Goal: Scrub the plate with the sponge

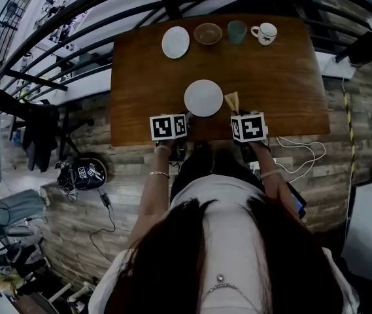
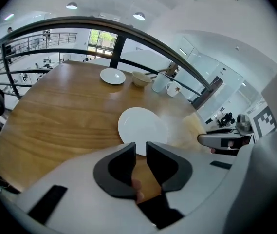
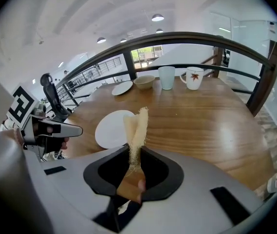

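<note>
A white plate (image 1: 203, 97) lies on the wooden table (image 1: 284, 77) near its front edge, between my two grippers. My right gripper (image 3: 134, 152) is shut on a thin, folded yellow sponge (image 3: 137, 128) that sticks up out of the jaws. The sponge (image 1: 232, 101) hangs just to the right of the plate (image 3: 113, 128) and does not touch it. My left gripper (image 2: 140, 147) is at the plate's (image 2: 140, 126) near left edge. Its jaws stand a narrow gap apart with nothing between them.
Along the table's far edge stand a second white plate (image 1: 175, 42), a brown bowl (image 1: 208, 33), a green cup (image 1: 236, 31) and a white mug (image 1: 264, 33). A dark curved railing (image 3: 201, 35) runs behind the table. Cables lie on the floor at the right (image 1: 303, 152).
</note>
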The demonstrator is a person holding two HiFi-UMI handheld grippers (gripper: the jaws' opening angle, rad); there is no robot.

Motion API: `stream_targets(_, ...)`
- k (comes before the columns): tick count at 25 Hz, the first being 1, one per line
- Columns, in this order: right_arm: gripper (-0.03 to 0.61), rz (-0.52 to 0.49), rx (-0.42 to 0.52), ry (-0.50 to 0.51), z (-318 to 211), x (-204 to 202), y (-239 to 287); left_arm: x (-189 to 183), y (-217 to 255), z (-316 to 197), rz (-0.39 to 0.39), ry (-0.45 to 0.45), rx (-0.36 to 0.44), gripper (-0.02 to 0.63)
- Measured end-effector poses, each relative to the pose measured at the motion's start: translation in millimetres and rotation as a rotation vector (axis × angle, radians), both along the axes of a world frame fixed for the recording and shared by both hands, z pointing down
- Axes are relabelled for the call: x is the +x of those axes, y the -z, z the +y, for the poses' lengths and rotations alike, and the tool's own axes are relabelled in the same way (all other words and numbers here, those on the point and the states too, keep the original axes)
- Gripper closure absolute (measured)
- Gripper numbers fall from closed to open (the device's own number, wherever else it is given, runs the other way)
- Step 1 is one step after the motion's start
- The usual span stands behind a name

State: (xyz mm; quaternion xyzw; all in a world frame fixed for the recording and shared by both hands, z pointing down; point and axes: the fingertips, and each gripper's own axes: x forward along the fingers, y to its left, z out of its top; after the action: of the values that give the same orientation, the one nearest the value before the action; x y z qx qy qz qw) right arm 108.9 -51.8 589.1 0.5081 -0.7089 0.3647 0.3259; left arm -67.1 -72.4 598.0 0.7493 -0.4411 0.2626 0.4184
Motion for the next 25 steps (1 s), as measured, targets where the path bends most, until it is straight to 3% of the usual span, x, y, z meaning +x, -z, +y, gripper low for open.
stream_targets(10, 0.488, 0.02, 0.096, 0.083, 12.0, 15.1, 15.8, 22.0, 20.3, 16.6, -0.014, 0.042, 0.074, 0.553)
stream_targets(18, 0.488, 0.071, 0.181, 0.078, 14.3, 43.0, 29.1, 47.7, 35.6, 25.7, -0.025, 0.04, 0.135, 0.565)
stream_targets(25, 0.488, 0.089, 0.204, 0.068, 14.6, 40.8, 39.6, 53.3, 51.1, 23.0, -0.01, 0.007, 0.175, 0.566)
